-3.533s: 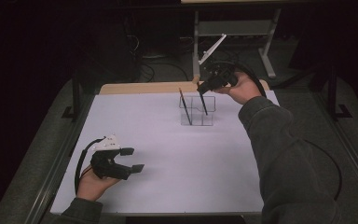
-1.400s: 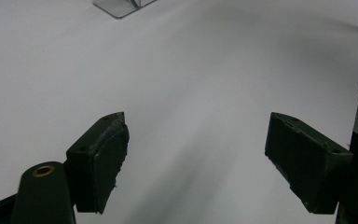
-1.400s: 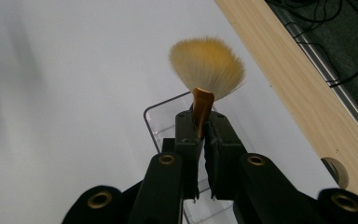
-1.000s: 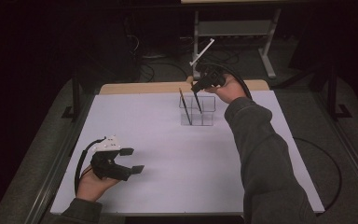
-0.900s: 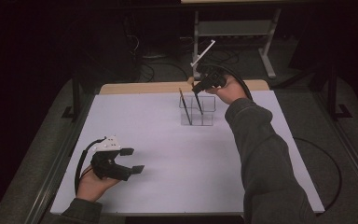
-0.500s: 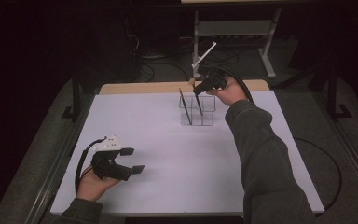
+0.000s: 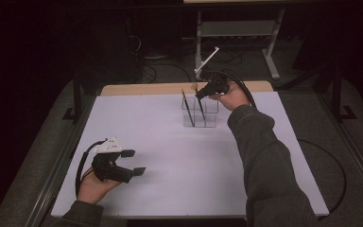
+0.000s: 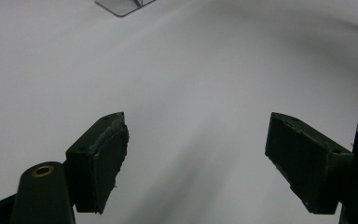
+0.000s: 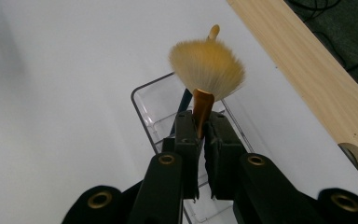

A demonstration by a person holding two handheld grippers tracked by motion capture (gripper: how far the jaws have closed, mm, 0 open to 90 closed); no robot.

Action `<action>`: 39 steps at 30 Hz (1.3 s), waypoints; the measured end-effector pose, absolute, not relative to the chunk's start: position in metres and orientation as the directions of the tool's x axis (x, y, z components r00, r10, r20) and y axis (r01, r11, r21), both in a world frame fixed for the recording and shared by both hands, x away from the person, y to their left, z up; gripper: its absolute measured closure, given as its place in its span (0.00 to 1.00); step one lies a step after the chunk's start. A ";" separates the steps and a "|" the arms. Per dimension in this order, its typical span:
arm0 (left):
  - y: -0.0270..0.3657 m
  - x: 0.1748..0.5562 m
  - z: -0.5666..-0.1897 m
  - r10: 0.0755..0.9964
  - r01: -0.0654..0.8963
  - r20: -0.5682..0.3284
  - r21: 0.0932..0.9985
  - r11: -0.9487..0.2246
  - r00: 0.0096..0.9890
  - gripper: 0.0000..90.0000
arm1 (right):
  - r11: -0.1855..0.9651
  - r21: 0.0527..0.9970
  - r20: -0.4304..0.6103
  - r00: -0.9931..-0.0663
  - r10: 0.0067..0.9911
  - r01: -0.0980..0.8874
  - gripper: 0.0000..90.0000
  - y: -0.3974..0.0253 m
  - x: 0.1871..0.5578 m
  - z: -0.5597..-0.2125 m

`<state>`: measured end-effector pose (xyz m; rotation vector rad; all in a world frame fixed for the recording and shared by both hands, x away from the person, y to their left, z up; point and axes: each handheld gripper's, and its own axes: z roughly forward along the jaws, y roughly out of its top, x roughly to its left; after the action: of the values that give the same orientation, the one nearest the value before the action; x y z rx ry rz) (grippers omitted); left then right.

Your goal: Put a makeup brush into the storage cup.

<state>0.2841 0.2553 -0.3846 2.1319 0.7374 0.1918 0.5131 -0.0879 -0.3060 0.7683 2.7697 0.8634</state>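
over the clear holder [image 7: 199, 116], the right gripper [image 7: 203, 92] has lowered slightly, jaws clamping the brush [image 9: 204, 81].

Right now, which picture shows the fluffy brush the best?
The right gripper view. The fluffy brush sits close up there, bristles fanned out, its gold neck clamped in the right gripper above the clear holder. The high view shows it as a thin dark stick in the holder, far off.
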 end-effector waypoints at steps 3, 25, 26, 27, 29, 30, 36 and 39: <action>0.256 0.284 -0.385 0.567 0.437 -0.118 0.768 -0.468 0.815 0.22 | 0.704 0.560 0.022 -0.857 0.514 0.437 0.92 -0.088 0.513 -0.308; 0.256 0.284 -0.386 0.574 0.443 -0.122 0.768 -0.463 0.810 0.22 | 0.690 0.532 0.045 -0.831 0.555 0.490 0.80 -0.092 0.516 -0.325; 0.256 0.284 -0.386 0.575 0.443 -0.122 0.769 -0.461 0.809 0.22 | 0.678 0.542 0.059 -0.828 0.558 0.496 0.80 -0.093 0.517 -0.326; 0.256 0.284 -0.386 0.577 0.445 -0.123 0.769 -0.458 0.807 0.22 | 0.676 0.543 0.063 -0.827 0.559 0.498 0.79 -0.093 0.516 -0.326; 0.257 0.284 -0.386 0.577 0.445 -0.122 0.769 -0.460 0.807 0.22 | 0.675 0.545 0.058 -0.825 0.562 0.498 0.78 -0.094 0.516 -0.325; 0.256 0.284 -0.386 0.577 0.445 -0.122 0.768 -0.460 0.808 0.22 | 0.673 0.550 0.059 -0.826 0.560 0.495 0.78 -0.095 0.515 -0.325; 0.255 0.283 -0.386 0.576 0.442 -0.119 0.768 -0.463 0.809 0.22 | 0.654 0.579 0.067 -0.828 0.557 0.487 0.74 -0.098 0.510 -0.324; 0.254 0.283 -0.387 0.577 0.446 -0.122 0.768 -0.460 0.807 0.22 | 0.648 0.583 0.073 -0.827 0.558 0.489 0.72 -0.102 0.508 -0.326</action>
<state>0.2834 0.2540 -0.3869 2.1294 0.7518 0.1943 0.5076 -0.1016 -0.3259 0.8763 2.7483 0.9219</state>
